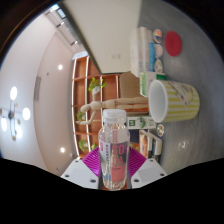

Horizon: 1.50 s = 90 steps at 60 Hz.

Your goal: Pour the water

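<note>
The view is strongly tilted, so the room appears turned on its side around the bottle [114, 148], which serves as the landmark here. Far to the left of the bottle a pale wall or ceiling surface carries a cluster of round lights [17, 108]. Closer in, just left of and behind the bottle, stands a wooden shelf unit [92, 98] with green plants and small items on it. The bottle itself is clear plastic with a white cap and a pink label or tint in its lower half; it sits upright along the gripper's [115, 165] axis, right between the 2 fingers. The purple pads [95, 158] press against its lower body from both sides, so the gripper is closed on the bottle and carries it, with the cap pointing away from the camera. To the right of the bottle and a little beyond its cap is a cup [174, 100] with yellow-green and white vertical stripes, its opening facing toward the bottle. Beyond the cup lie a white container [146, 52] and a red round lid [174, 42] on a grey table [200, 140].
</note>
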Available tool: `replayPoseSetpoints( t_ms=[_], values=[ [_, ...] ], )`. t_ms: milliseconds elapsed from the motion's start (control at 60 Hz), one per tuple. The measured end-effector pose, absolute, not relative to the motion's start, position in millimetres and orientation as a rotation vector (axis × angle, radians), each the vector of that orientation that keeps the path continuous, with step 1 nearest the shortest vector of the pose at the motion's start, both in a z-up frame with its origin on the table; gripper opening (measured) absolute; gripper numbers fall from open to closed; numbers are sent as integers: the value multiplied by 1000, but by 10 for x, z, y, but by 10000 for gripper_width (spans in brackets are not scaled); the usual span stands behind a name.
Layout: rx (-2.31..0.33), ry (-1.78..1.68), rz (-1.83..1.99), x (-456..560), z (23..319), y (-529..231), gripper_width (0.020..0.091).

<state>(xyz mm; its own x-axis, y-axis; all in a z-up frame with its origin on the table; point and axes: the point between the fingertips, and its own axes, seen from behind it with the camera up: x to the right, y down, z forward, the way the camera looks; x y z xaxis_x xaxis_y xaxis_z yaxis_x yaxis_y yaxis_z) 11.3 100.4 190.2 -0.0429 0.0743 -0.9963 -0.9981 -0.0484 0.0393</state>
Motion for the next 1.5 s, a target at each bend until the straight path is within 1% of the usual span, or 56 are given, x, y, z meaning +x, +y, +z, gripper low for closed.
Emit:
replayPoseSetpoints(
  t_ms=[167,300,317,333,417,433,450,467,533,567,700,900,1050,1117,1133,1183,1250,1333,1350,1467,1500],
  values=[
    [-1495,652,689,404,2185,838,355],
    [-1639,374,192,863,2220,822,354],
    [-1635,342,132,995,2157,827,354],
    [-1648,330,75,1029,2219,780,353],
    [-1686,235,-171,1400,2216,765,354],
    [-1683,226,-206,1463,2239,751,354],
    [-1673,217,-237,1631,2178,790,354],
    [-1670,225,-258,1670,2229,770,354],
    [-1646,262,-318,1970,2231,726,358],
    [-1643,288,-347,2160,2187,699,357],
    [-1664,346,-400,2755,1865,753,359],
    [-1715,359,-418,3112,1295,919,357],
    [-1741,361,-380,3085,998,978,359],
    [-1712,378,-350,3060,993,952,368],
    [-1706,380,-344,3058,1002,944,386],
    [-1698,393,-329,3065,1021,926,400],
    [-1683,401,-319,3083,1021,916,462],
    [-1677,415,-299,3104,1041,889,515],
    [-1676,421,-288,3094,1047,889,540],
    [-1676,430,-250,3005,1102,790,807],
    [-1675,418,-256,2987,1134,698,847]
  ],
)
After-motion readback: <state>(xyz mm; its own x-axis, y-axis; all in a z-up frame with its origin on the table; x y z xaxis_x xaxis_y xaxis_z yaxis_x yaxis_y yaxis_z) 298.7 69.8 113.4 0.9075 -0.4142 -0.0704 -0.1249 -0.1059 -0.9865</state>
